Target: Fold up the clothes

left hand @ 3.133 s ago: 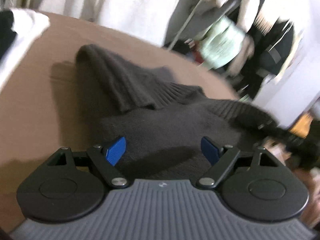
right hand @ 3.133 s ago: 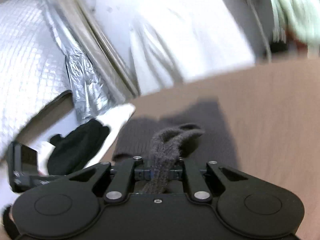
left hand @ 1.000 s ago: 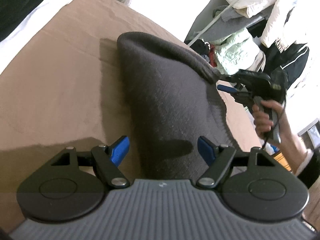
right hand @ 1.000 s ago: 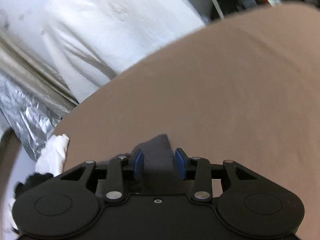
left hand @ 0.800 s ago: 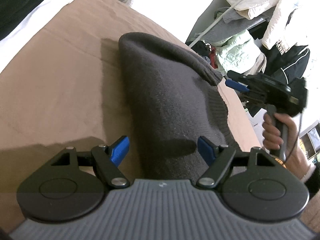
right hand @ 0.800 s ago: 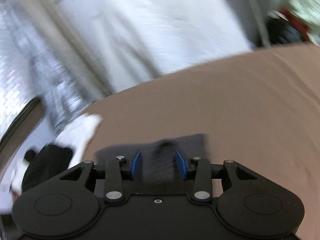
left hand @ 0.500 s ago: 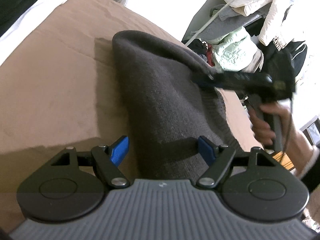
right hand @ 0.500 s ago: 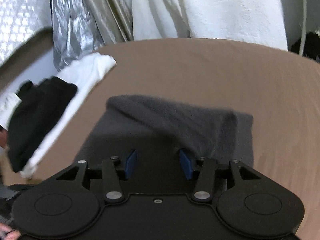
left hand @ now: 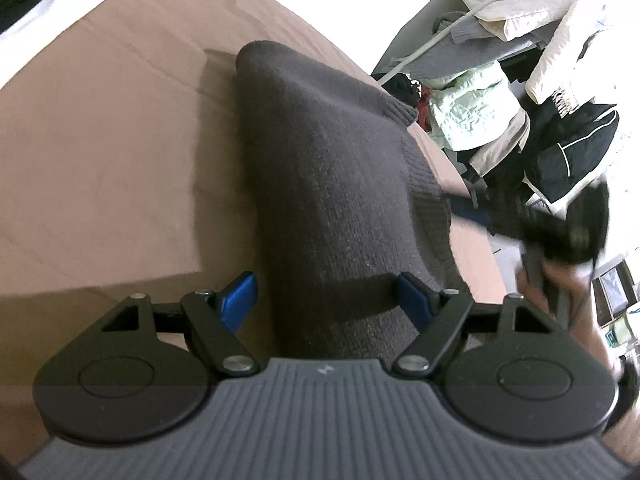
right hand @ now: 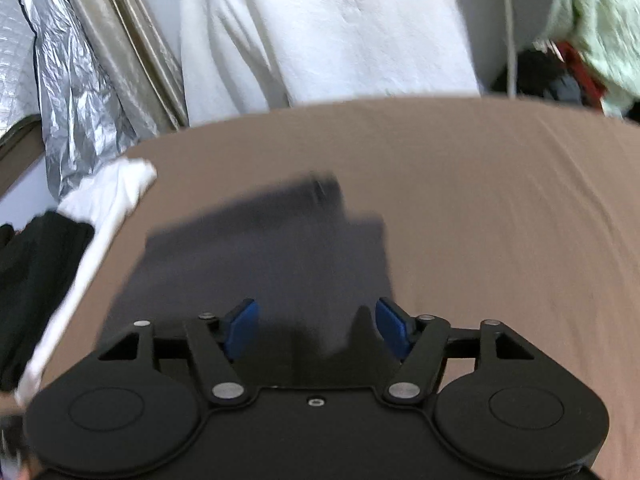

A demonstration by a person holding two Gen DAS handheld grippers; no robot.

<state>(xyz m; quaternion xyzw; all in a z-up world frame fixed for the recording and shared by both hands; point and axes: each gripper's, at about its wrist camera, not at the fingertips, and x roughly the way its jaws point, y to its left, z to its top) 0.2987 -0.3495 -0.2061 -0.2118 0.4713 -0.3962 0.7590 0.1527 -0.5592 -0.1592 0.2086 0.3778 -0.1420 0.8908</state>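
- Sweater point(left hand: 340, 184), dark grey knit, lies folded into a long narrow shape on the brown bed cover point(left hand: 100, 152); all places below are given from this sweater.
- Its ribbed cuff point(left hand: 396, 110) sits at the far right corner of the sweater, and a ribbed hem runs down its right edge.
- Left gripper point(left hand: 326, 298) hovers over the sweater's near end with its blue pads spread wide, one off the sweater's left edge above the cover, the other over its right part; the jaws have just been opening a little and neither pad presses the knit.
- Right gripper point(right hand: 318, 328) stands at the sweater's other side, jaws apart after just opening; the sweater point(right hand: 256, 256) lies blurred below and between the pads, not pinched.
- In the left wrist view this right gripper point(left hand: 472, 210) shows as a dark smear just off the sweater's right hem, held by a blurred hand point(left hand: 560, 292).
- White cloth point(right hand: 100, 200) with a black garment point(right hand: 36, 272) on it lies left of the sweater in the right wrist view.
- Heaped clothes point(left hand: 520, 92) on a rack stand well beyond the sweater's cuff.
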